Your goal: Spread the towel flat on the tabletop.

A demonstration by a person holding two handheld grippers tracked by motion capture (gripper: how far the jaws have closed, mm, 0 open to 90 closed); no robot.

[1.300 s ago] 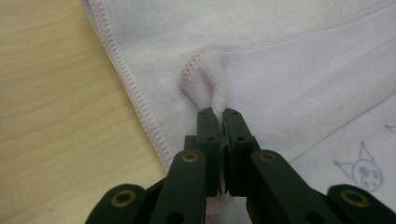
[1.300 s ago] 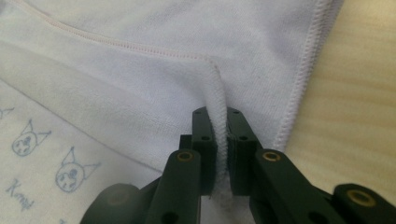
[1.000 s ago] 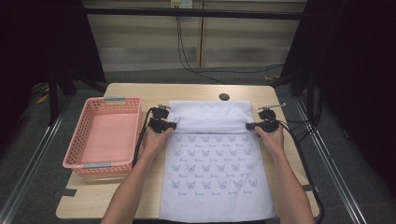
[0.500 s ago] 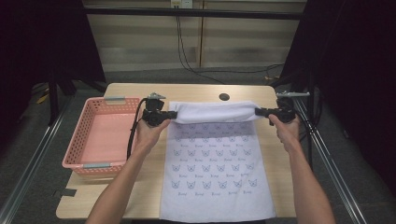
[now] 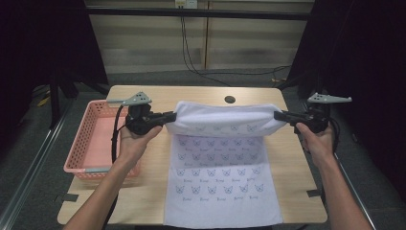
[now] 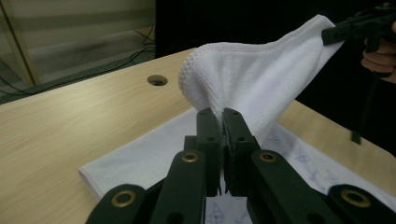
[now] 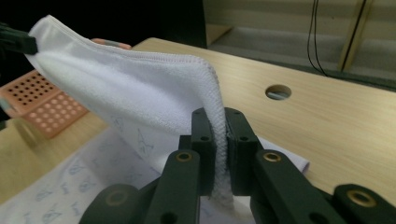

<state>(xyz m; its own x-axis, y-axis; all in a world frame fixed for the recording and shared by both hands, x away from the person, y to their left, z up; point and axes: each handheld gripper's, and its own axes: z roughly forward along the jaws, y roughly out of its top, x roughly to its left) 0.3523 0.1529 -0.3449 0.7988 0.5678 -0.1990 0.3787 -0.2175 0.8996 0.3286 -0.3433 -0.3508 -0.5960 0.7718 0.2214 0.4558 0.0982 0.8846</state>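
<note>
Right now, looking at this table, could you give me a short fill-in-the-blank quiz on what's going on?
1. Each hand-held gripper, left and right, is shut on a corner of the white ____.
2. The towel is printed with small blue ____ motifs.
3. The pink basket sits on the person's ____ side of the table.

Missing words: towel; butterfly; left

High cam looks fwd/down over table (image 5: 143,191). Both gripper cams ride close behind own jaws, facing each other; all share towel (image 5: 222,120).
</note>
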